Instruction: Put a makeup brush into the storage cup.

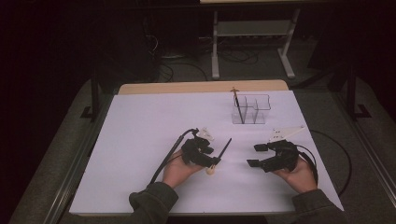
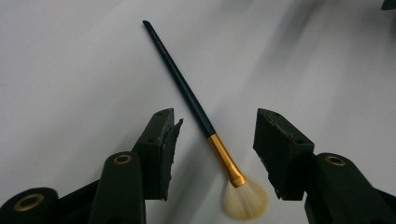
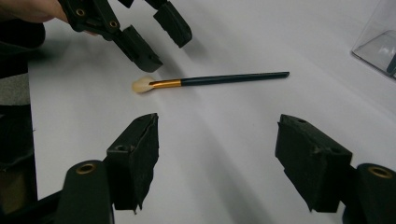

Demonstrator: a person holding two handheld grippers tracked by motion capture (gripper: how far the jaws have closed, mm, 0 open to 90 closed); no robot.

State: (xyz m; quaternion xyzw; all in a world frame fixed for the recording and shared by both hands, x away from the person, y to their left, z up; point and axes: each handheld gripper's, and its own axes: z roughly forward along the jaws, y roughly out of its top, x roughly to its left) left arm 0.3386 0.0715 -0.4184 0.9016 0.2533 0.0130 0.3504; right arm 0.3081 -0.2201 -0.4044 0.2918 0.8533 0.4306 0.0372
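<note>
Left hand-held gripper [image 2: 215, 140] tilted down, jaws straddling brush [image 2: 198, 112]

A lab or test room is showing here, dim around the edges. A white sheet [image 1: 140, 140] is covering a wood-topped table [image 1: 201, 87] that is standing on grey carpet. Behind it, cables [image 1: 182, 65] are trailing across the floor beside the metal legs of a bench [image 1: 252, 42].
</note>
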